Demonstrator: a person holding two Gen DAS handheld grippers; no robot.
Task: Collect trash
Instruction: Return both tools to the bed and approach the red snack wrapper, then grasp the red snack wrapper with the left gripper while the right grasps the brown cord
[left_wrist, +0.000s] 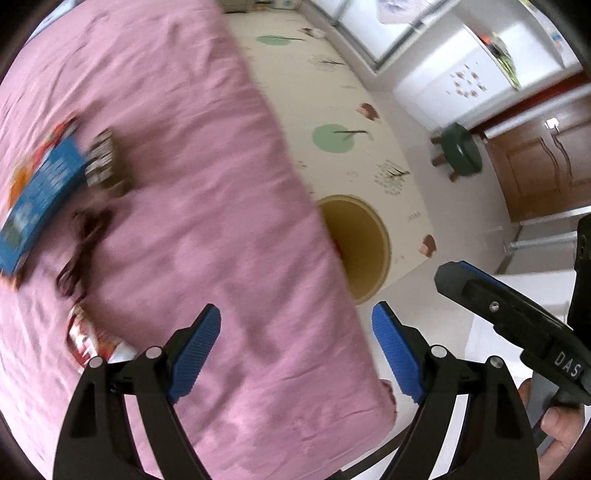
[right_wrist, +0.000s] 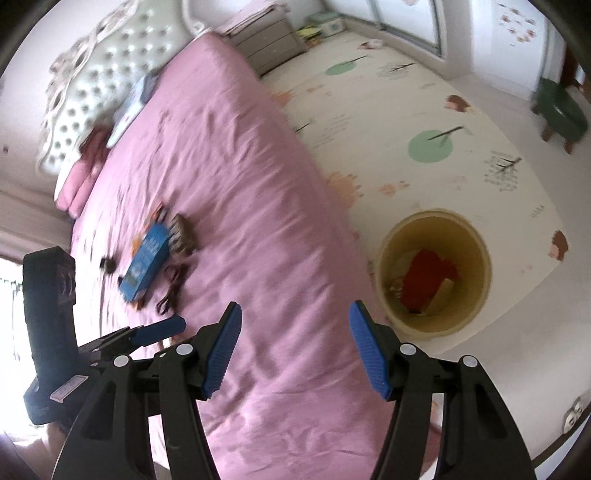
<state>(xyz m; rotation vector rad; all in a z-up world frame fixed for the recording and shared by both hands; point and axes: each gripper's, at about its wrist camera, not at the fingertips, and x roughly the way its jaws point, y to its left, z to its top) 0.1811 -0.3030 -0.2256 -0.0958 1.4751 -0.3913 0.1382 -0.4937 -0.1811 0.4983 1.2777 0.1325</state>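
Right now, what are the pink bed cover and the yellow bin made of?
The pink bed cover looks like soft woven cloth, matte: it wrinkles and folds. The yellow bin looks like smooth plastic, probably: its wall is even and slightly glossy. Blur leaves both uncertain.

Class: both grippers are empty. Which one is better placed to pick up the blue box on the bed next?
Probably left. The left gripper is open on the side of the blue box; the right gripper sits nearer the bin.

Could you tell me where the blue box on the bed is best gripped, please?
Probably across its narrow width, from above: the blue box lies flat on the bed, long and slim. Its far end touches a dark packet, so take the nearer half.
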